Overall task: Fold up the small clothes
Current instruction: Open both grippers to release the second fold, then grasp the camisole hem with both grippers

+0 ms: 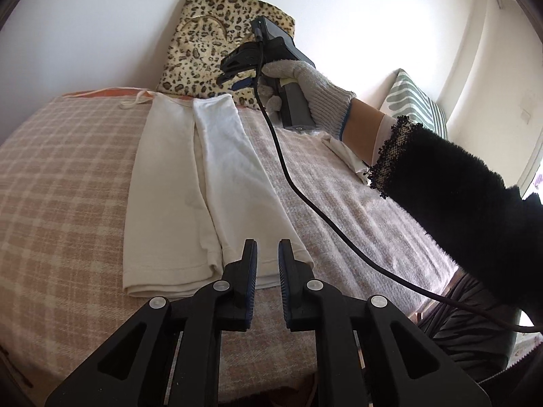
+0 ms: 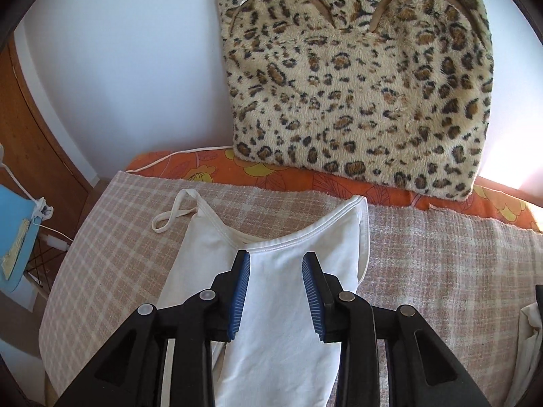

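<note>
My left gripper (image 1: 266, 257) has its jaws slightly parted over the hem, holding nothing; my right gripper (image 2: 276, 271) stands open above the neckline, empty. The white cotton sleeveless top (image 1: 203, 183), folded lengthwise, lies flat on the checked woven bed cover (image 1: 68, 169). I judge it light, limp, wrinkle-prone; best pinched at the hem corners and strap edges.

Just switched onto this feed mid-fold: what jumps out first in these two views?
The leopard-print cushion propped against the wall at the head of the bed grabs the eye first. In front of it a white tank top lies folded lengthwise on the checked blanket. Both the left gripper and the right gripper hover over the top with jaws apart and nothing pinched.
</note>
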`<state>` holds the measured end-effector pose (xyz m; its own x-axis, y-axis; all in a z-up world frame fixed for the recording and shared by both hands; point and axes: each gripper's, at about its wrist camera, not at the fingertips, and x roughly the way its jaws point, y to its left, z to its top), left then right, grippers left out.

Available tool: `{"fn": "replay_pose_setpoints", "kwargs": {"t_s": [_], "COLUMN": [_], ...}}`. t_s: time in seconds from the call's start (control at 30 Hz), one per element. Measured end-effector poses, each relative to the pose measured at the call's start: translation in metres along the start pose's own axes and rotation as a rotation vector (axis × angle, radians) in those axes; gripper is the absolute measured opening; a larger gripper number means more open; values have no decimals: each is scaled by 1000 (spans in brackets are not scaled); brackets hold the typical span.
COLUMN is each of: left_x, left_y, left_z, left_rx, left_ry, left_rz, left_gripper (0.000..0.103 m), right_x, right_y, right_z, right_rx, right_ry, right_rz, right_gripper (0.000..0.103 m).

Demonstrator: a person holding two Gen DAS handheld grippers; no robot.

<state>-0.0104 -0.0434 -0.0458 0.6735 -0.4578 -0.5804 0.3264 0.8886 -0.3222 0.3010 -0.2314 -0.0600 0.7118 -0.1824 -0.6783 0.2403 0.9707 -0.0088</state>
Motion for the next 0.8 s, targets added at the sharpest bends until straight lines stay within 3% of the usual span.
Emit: {"fn": "replay_pose_setpoints", "kwargs": {"t_s": [0.13,0.2,0.27,0.37,0.5,0.7,0.8], "left_x": [-8,-5,0,8,23,36,42], "left_y": [15,30,49,75,106,114,121], "left_z": [14,22,27,33,33,24,14], "left_rx": [60,66,54,23,-130,-186,-250], "left_ry": [21,61,104,158,269,327,365], "left_rz": [42,57,65,88,11,-56,-81], "left_gripper": [14,33,38,38,38,38,38], "right_x": [-36,-53,-66,-86,-103,-115,-116], "right_y": [-11,-11,-9,-1,4,9,9], "right_z": [-19,-33,-49,-84,-144,-230,-257], "right_rx": [7,-12,-24,-51,-13,75,142], "right_ry": [-4,0,20,47,117,220,266], "right_rz": [15,14,26,33,98,203,286], "right_gripper": [35,35,35,35,35,36,36]}}
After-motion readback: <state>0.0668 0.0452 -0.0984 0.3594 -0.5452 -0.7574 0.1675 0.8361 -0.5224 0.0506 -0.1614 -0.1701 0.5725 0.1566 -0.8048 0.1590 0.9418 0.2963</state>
